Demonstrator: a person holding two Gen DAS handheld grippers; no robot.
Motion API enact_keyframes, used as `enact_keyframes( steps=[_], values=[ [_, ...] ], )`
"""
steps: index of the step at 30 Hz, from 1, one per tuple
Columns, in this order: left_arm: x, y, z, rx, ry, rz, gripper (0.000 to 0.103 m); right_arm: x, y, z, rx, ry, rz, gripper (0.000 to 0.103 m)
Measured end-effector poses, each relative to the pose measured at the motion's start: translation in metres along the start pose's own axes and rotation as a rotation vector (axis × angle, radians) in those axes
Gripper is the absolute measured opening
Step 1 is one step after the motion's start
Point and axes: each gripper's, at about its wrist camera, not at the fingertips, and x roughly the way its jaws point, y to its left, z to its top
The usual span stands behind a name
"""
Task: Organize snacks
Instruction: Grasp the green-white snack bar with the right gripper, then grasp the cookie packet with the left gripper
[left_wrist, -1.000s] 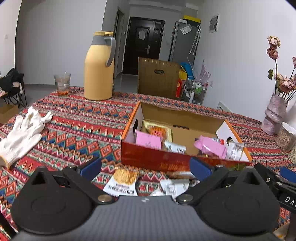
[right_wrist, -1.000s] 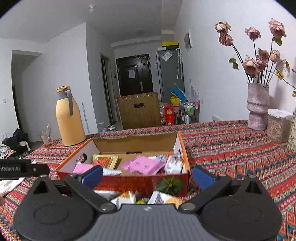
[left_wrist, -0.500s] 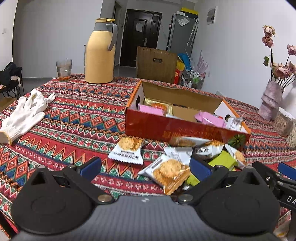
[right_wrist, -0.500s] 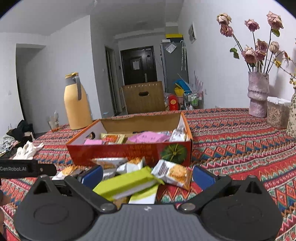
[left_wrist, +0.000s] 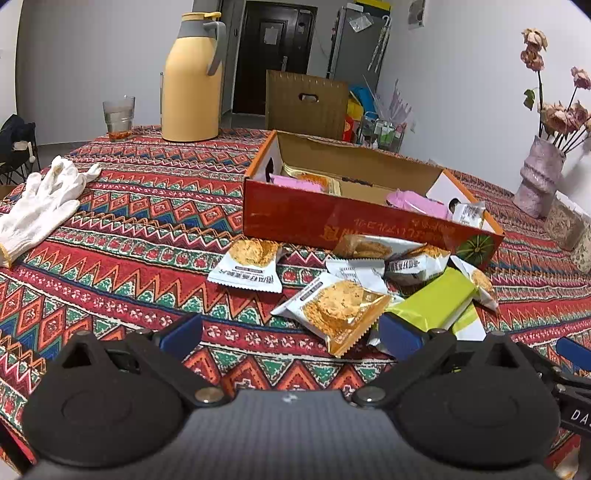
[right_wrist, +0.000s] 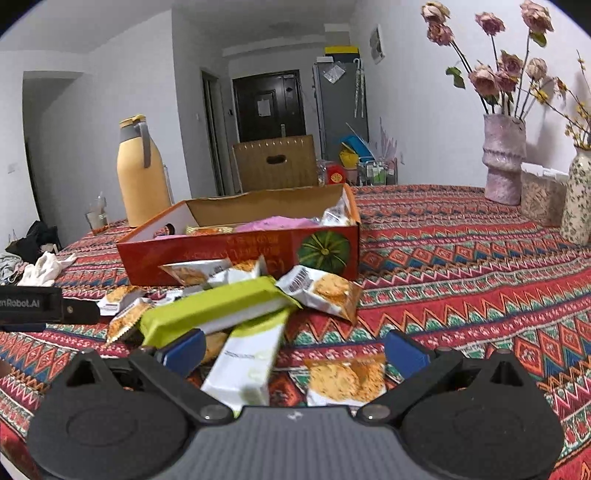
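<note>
A black bar left of the right gripper read "nRobot.AI" (first letters cut off). Beside the left gripper, another black part showed "DA". Box lettering was unreadable.

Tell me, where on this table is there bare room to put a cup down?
Bare patterned cloth lies between the white cotton glove and the red cardboard box, and right of the box toward the pink vase. The snack packets crowd the box's front.
</note>
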Motion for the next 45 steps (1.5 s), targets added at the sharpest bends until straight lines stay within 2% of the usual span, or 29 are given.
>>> enact_keyframes(
  steps=[5,9,13,17,20,31,45],
  values=[
    [0.006,-0.001,-0.001,-0.001,0.018,0.009,0.103,0.007,0.003,-0.002,-0.01,0.017,0.03,0.088],
    [0.007,0.001,-0.001,-0.004,0.02,0.016,0.103,0.018,0.013,0.0,-0.051,0.038,0.05,0.068],
    [0.007,0.004,-0.001,-0.007,0.022,0.02,0.103,0.038,0.024,0.009,-0.096,0.086,0.07,0.056],
    [0.009,0.006,0.0,-0.011,0.027,0.031,0.103,0.059,0.029,0.012,-0.117,0.146,0.057,0.052],
    [0.007,0.008,0.001,-0.016,0.024,0.03,0.103,0.072,0.027,0.011,-0.116,0.194,0.033,0.044],
    [0.003,0.015,0.0,-0.032,0.024,0.016,0.103,0.07,0.034,0.011,-0.184,0.165,0.001,0.035],
    [-0.006,0.021,0.003,-0.052,0.002,0.022,0.103,0.018,0.011,0.035,-0.073,-0.052,-0.017,0.035]
  ],
)
